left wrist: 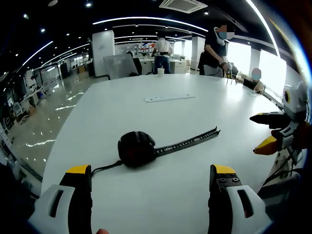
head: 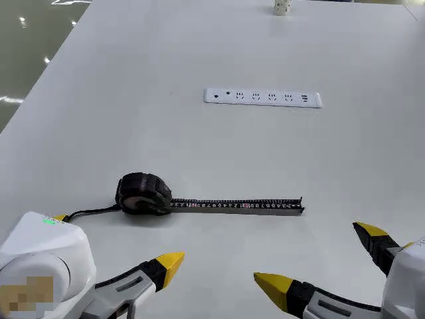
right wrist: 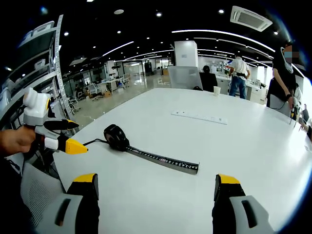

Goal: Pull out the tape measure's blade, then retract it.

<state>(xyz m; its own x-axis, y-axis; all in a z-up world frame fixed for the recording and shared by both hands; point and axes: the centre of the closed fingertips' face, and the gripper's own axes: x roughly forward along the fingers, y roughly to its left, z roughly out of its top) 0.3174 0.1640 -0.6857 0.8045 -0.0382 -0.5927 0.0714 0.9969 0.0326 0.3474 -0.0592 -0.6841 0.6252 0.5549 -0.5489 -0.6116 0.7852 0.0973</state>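
Observation:
A black tape measure (head: 143, 193) lies on the white table (head: 199, 139), its blade (head: 239, 205) drawn out to the right and flat on the surface. A black cord trails from the case's left side. My left gripper (head: 115, 239) is open near the front edge, just short of the case and apart from it. My right gripper (head: 321, 257) is open too, in front of the blade's hooked end, touching nothing. In the left gripper view the case (left wrist: 136, 147) sits ahead between the open jaws. In the right gripper view the blade (right wrist: 163, 159) runs ahead from the case (right wrist: 115, 137).
A white power strip (head: 262, 98) lies farther back on the table. A small white object (head: 281, 6) stands at the far edge. Several people (left wrist: 214, 48) stand beyond the table's far end. The table's left edge (head: 40, 86) drops to a glossy floor.

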